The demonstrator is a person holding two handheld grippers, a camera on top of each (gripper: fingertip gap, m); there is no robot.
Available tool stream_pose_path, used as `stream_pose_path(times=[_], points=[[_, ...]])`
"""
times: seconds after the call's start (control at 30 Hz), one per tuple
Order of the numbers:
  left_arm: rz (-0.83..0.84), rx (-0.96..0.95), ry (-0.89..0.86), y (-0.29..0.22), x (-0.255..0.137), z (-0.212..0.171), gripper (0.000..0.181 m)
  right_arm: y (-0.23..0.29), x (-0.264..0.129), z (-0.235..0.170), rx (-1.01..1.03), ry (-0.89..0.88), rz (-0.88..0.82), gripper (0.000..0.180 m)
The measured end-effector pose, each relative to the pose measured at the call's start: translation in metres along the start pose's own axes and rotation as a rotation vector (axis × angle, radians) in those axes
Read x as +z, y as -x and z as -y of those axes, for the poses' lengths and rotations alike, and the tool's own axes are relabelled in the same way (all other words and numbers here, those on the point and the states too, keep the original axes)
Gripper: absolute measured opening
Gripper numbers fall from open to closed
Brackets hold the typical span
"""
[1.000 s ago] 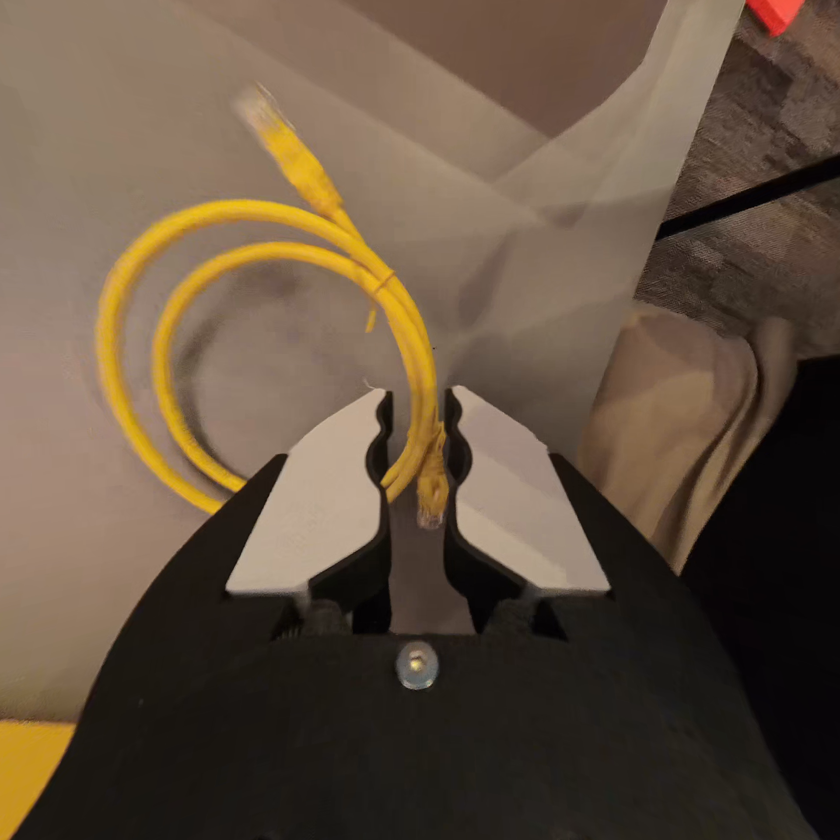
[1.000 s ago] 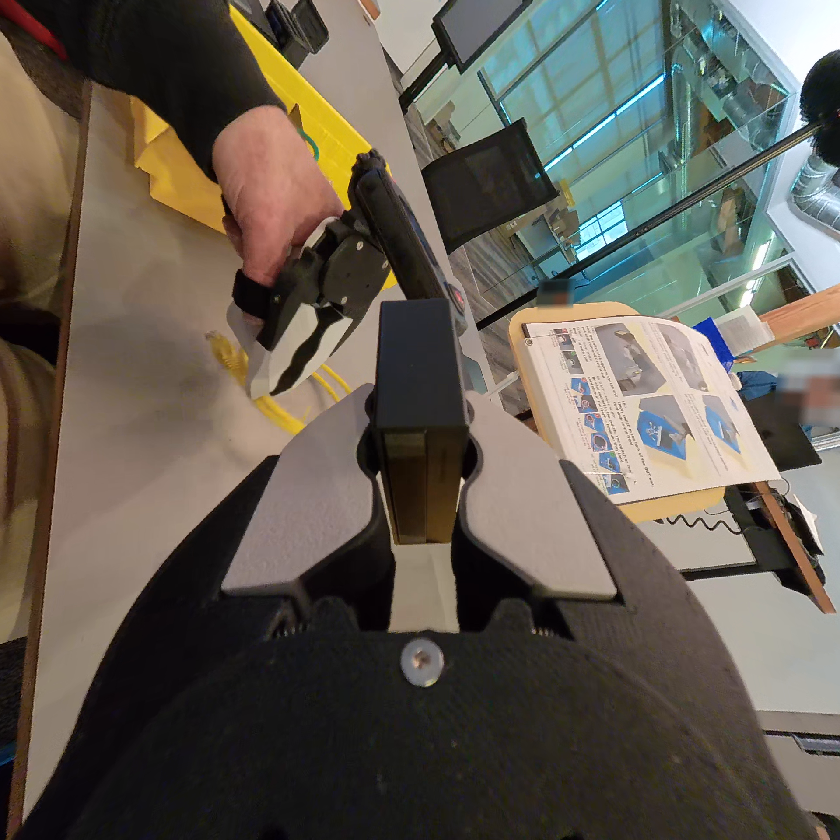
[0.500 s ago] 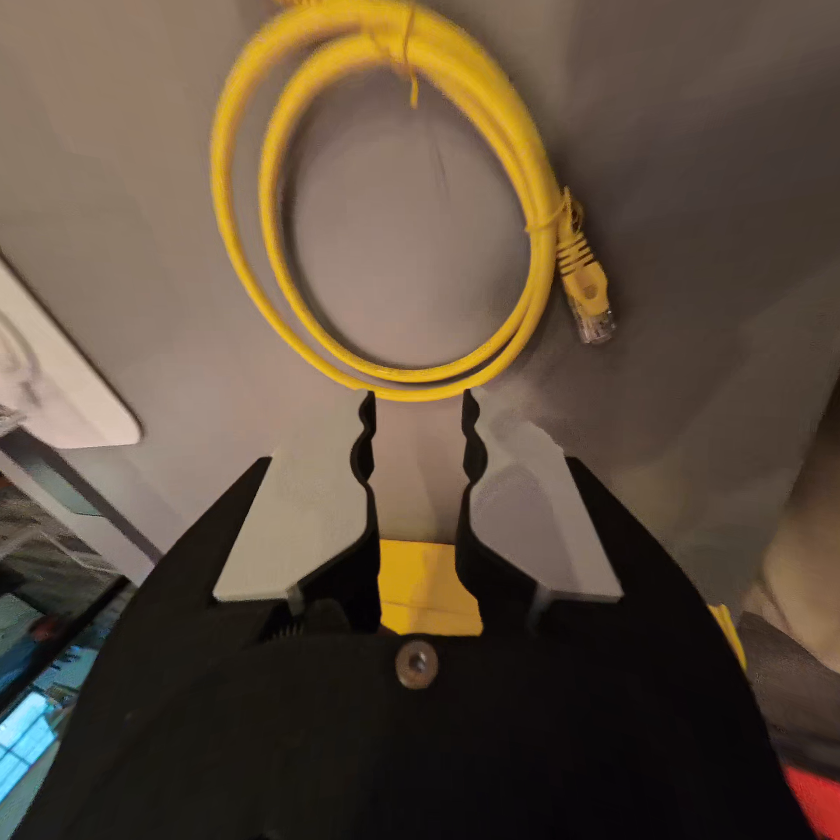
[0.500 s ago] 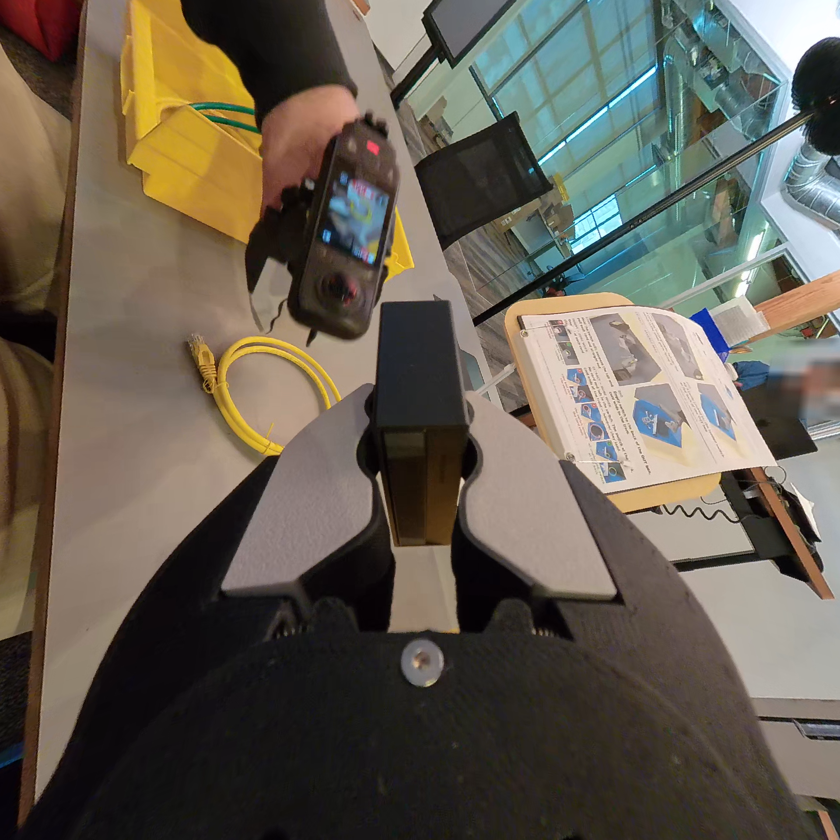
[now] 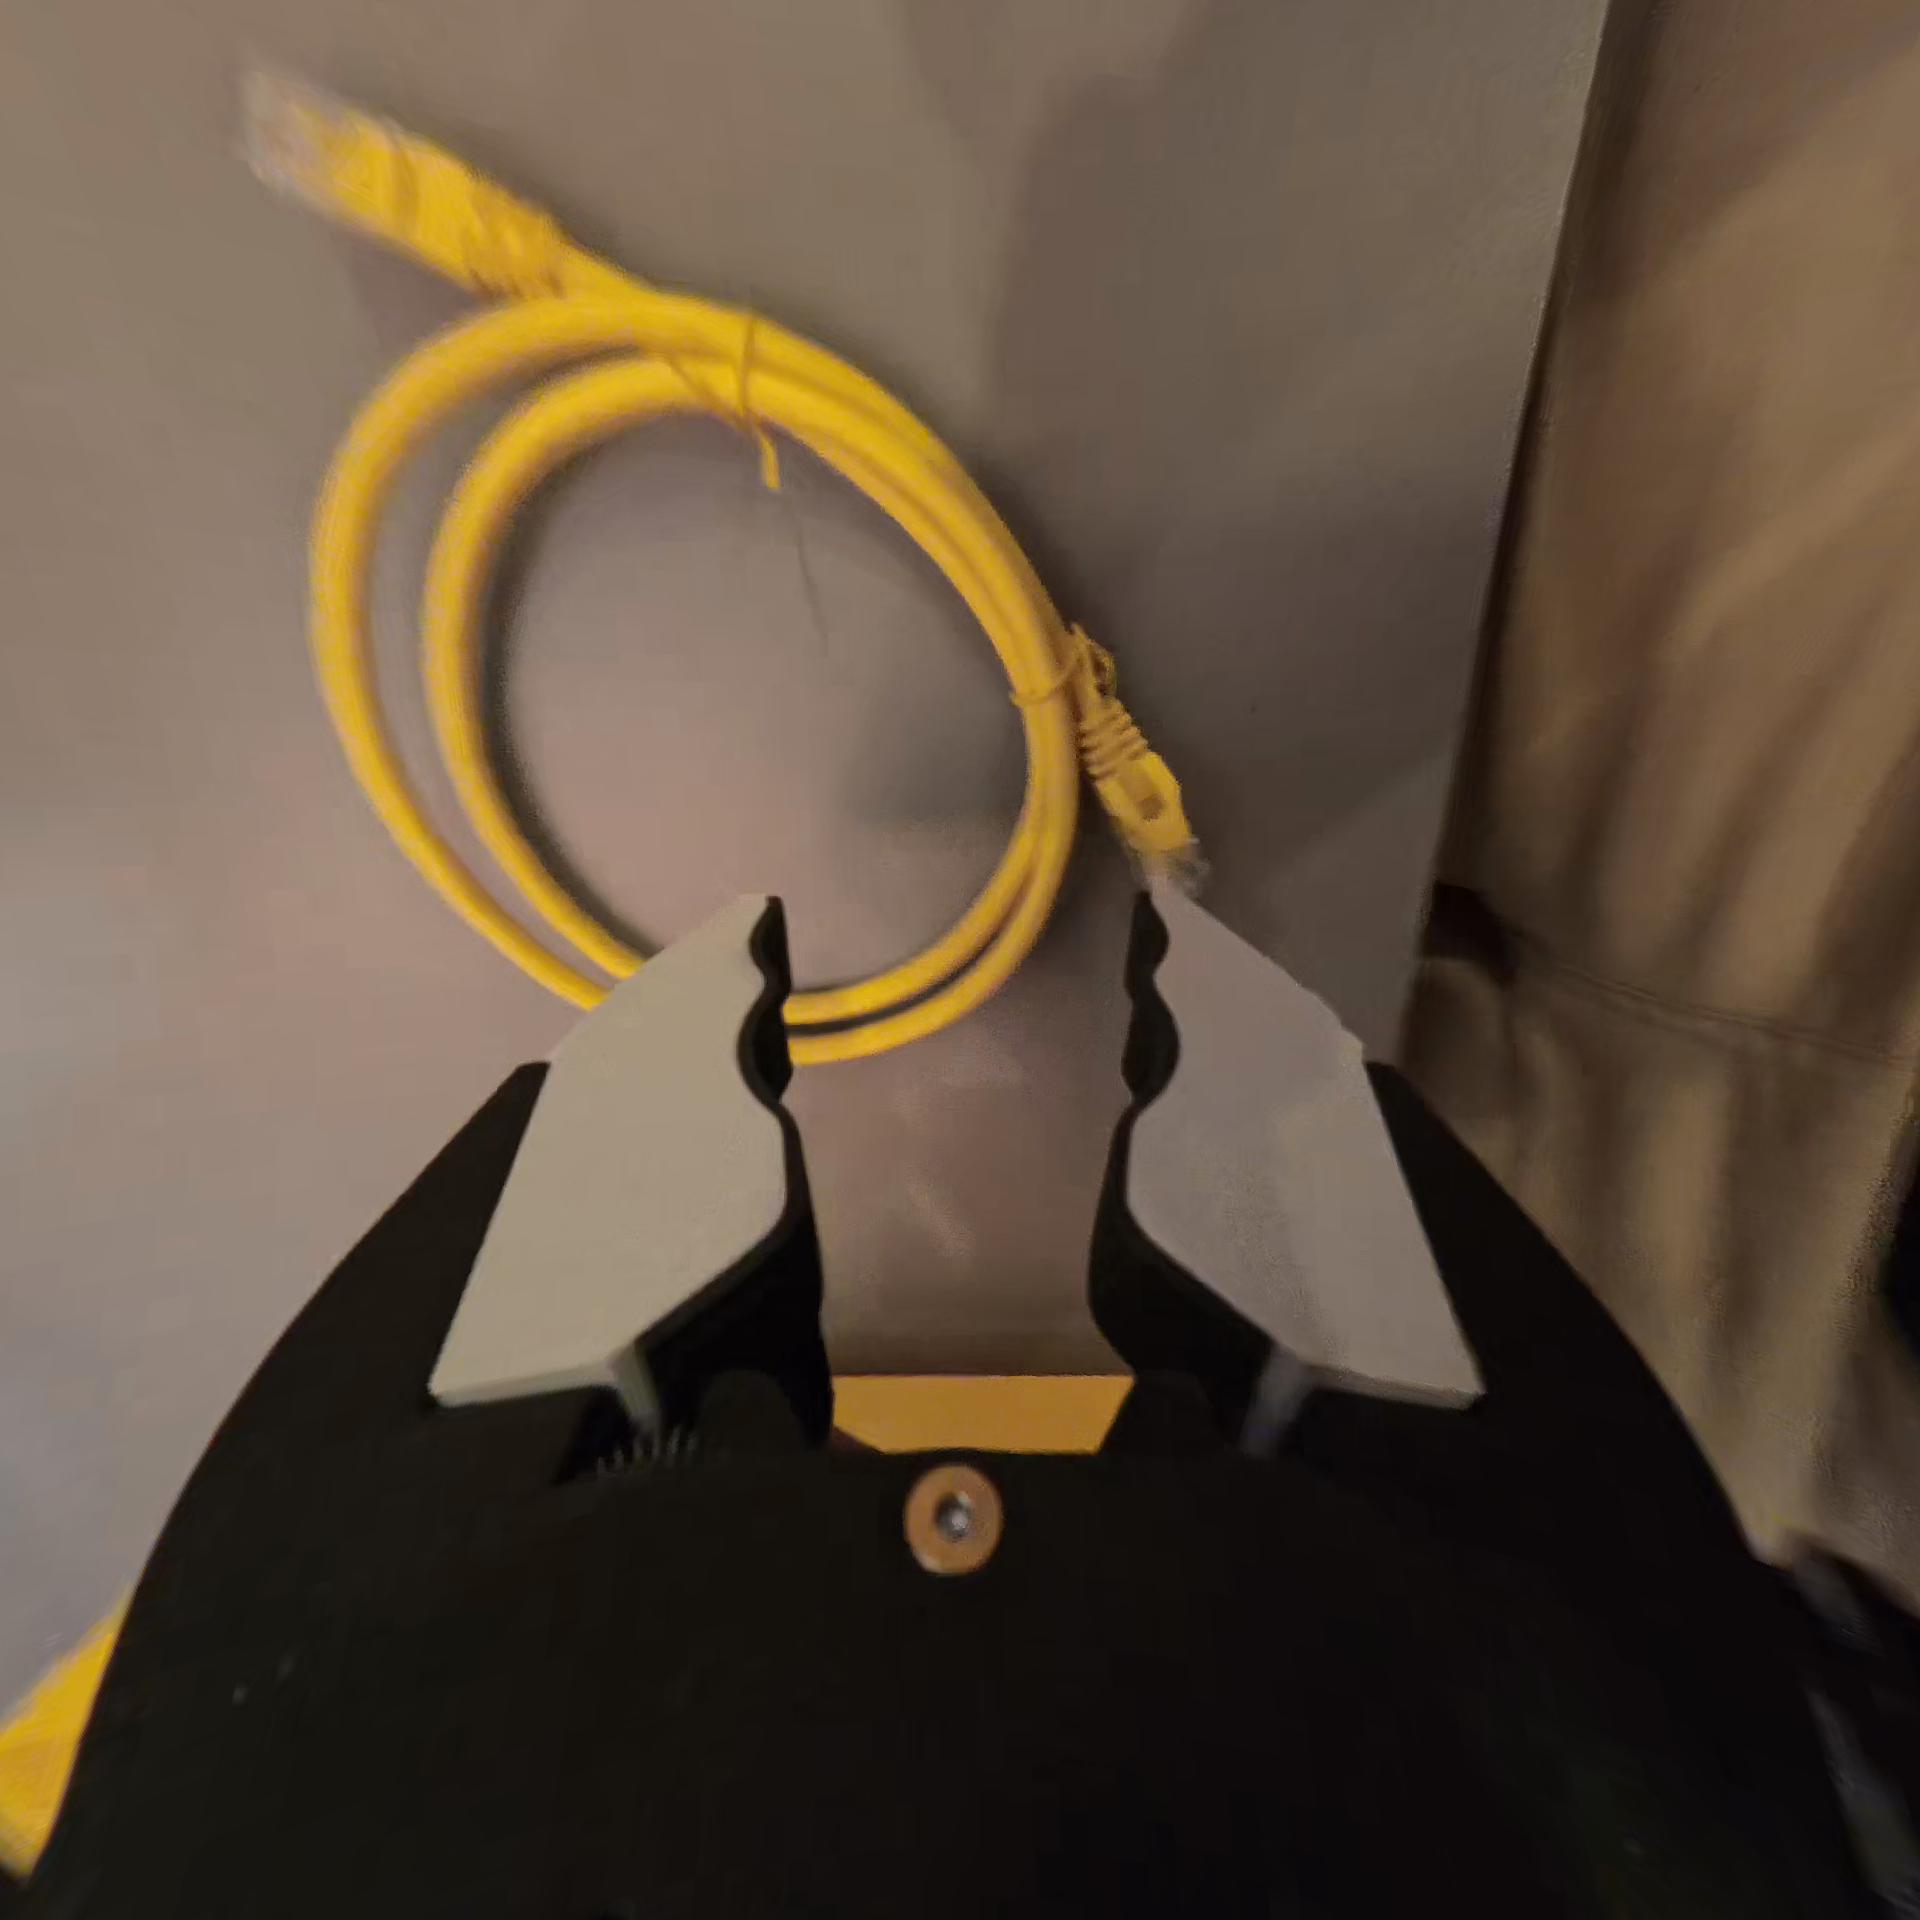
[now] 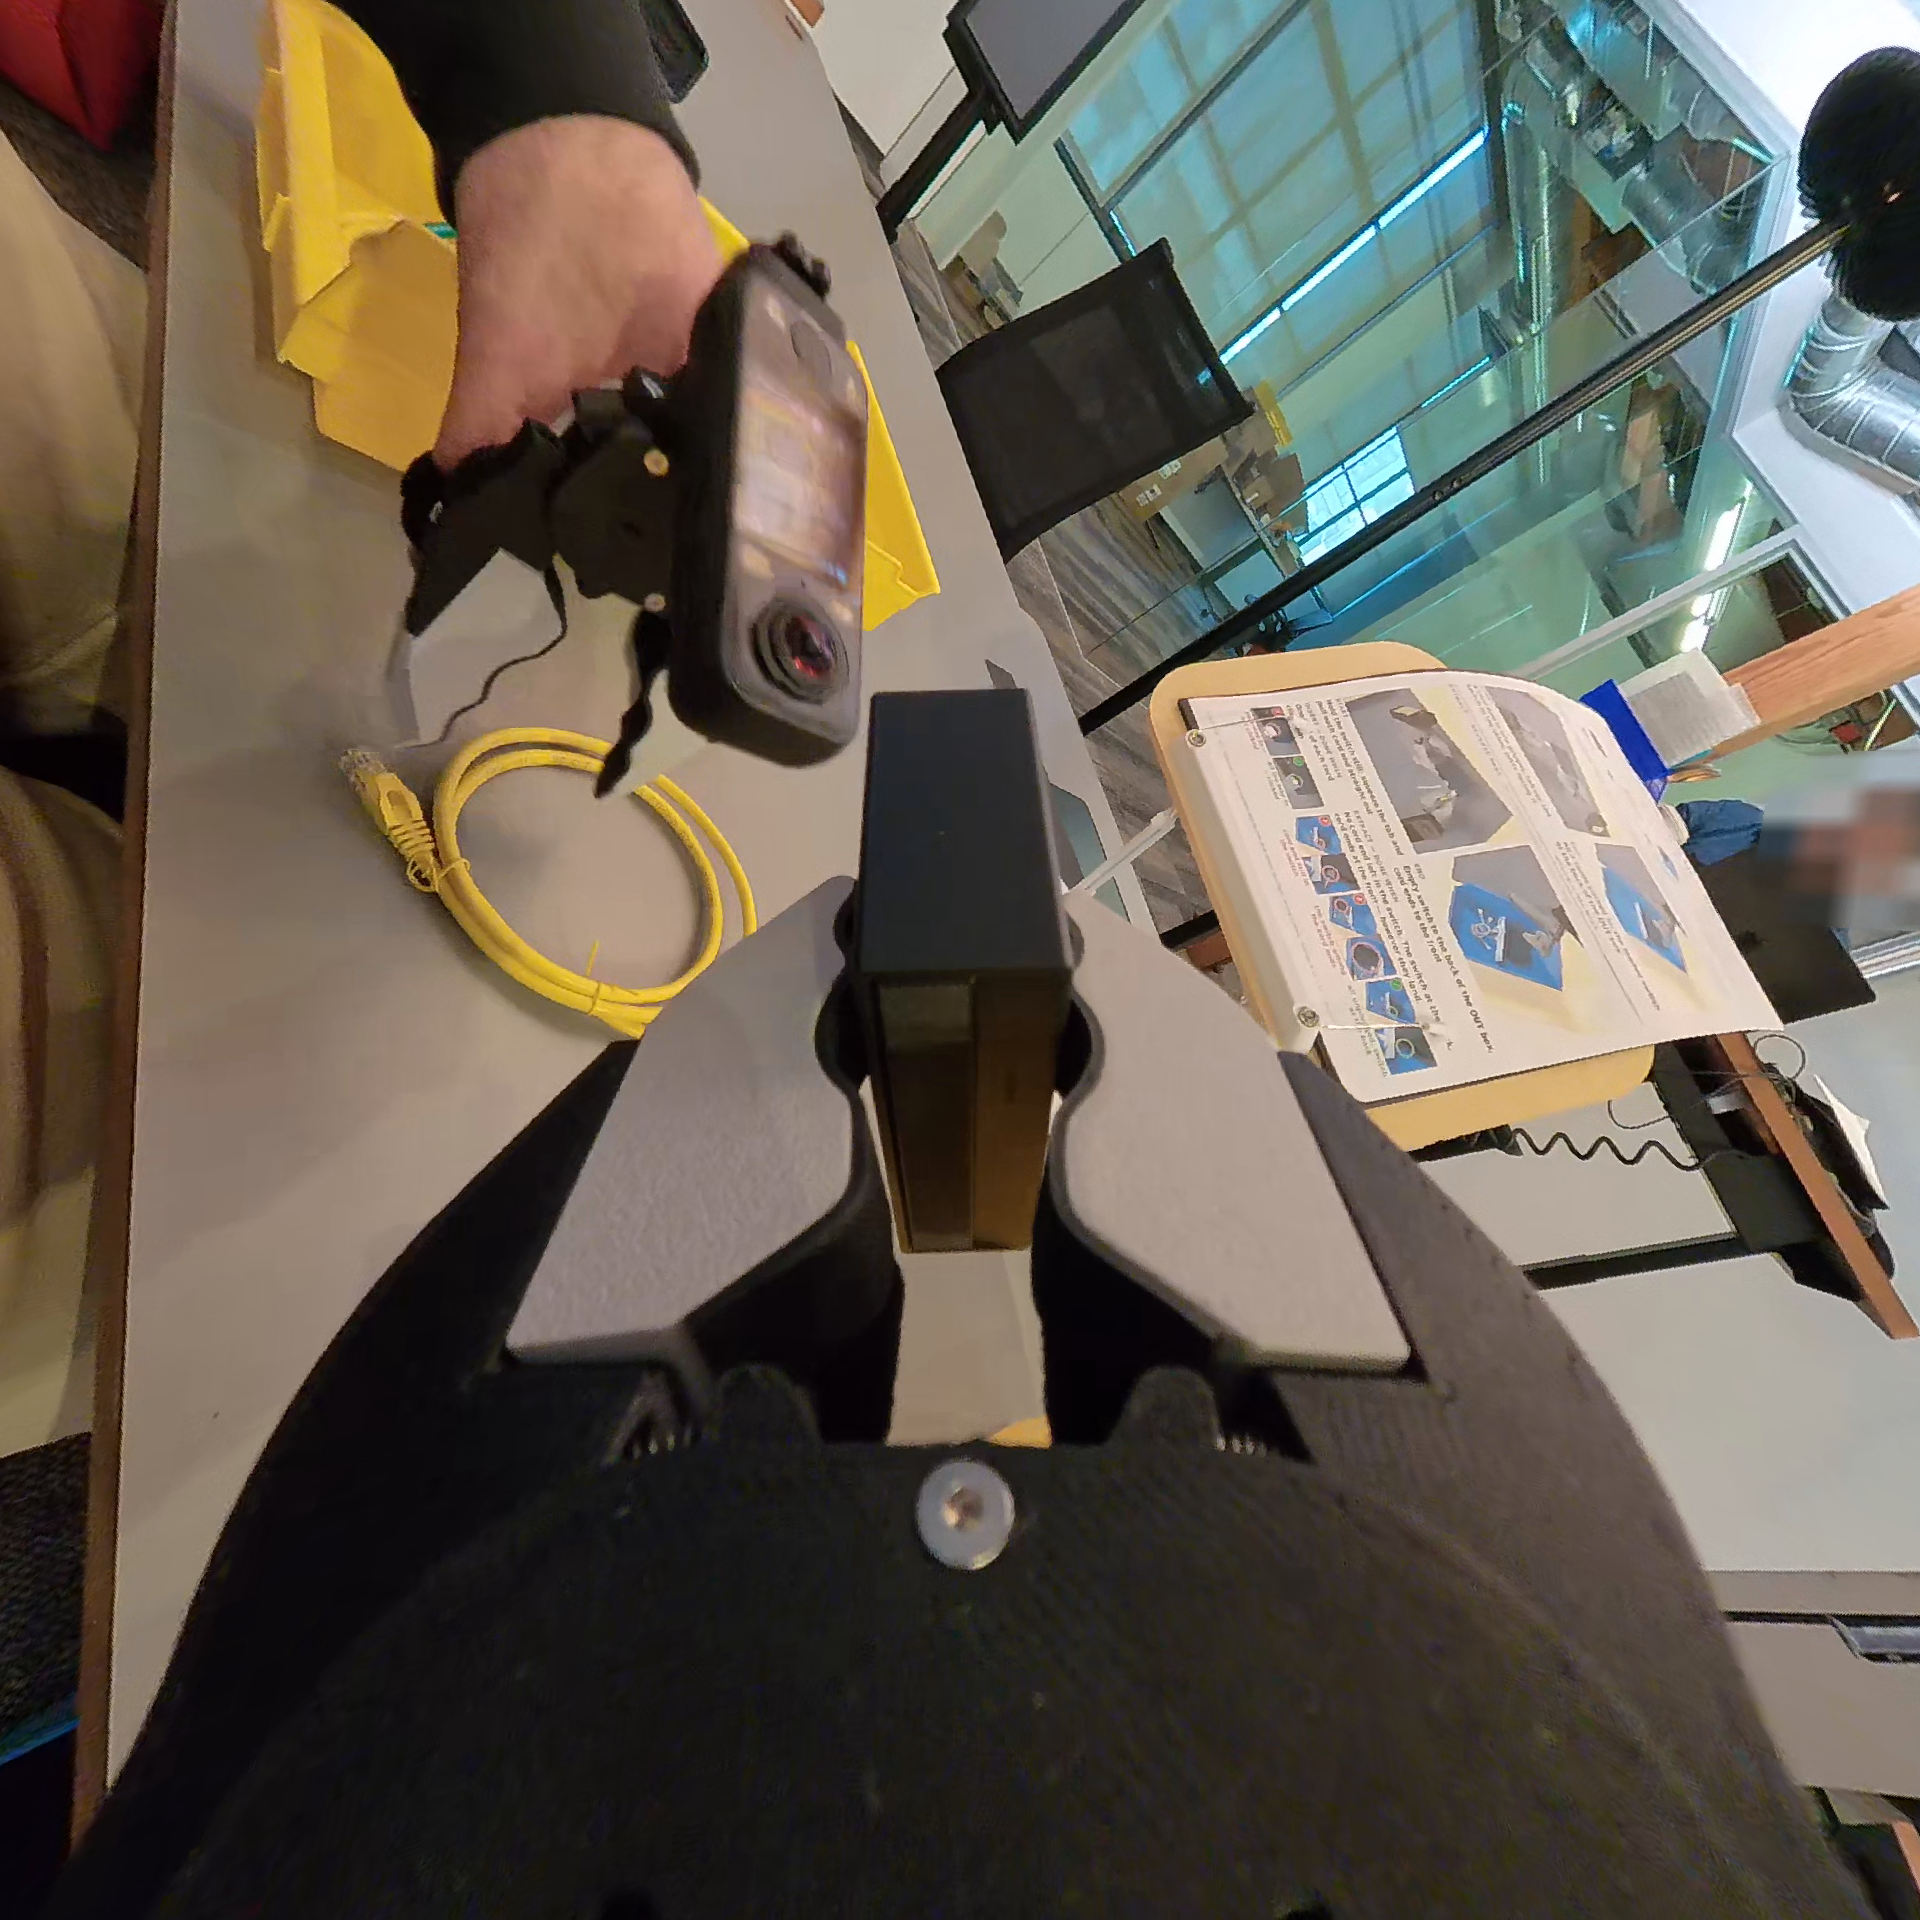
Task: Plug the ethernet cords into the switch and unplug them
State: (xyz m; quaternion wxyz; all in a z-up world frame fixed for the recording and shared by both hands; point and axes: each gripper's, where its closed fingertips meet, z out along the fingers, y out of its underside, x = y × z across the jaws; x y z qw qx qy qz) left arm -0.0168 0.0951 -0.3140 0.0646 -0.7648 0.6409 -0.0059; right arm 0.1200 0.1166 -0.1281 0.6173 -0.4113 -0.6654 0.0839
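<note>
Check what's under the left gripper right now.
The coiled yellow ethernet cord lies flat on the grey table below the open left gripper. Its fingers cover part of the coil's near edge.

Left wrist view looks steeply down, close over the yellow cord (image 5: 717, 665); right wrist view shares it (image 6: 582, 883) from farther back.

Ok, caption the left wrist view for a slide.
Open left gripper poised over a coiled yellow ethernet cord lying on the grey table.

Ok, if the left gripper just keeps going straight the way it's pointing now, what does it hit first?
Probably the near arc of the coiled yellow ethernet cord, lying between the open left gripper fingertips on the grey table. Depth is unclear.
</note>
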Motion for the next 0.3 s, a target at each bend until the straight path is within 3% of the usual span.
stream_pose_path(times=[0.03,0.1,0.3], points=[[0.087,0.101,-0.018,0.009,-0.006,0.006,0.058,0.000,0.000,-0.001,0.000,0.003,0.000,0.029],[0.227,0.317,-0.063,0.023,-0.021,0.021,0.054,0.000,0.000,-0.002,0.002,0.008,0.001,0.029],[0.373,0.839,-0.113,0.018,-0.023,0.064,0.056,-0.002,-0.003,-0.004,0.004,0.018,-0.010,0.029]])
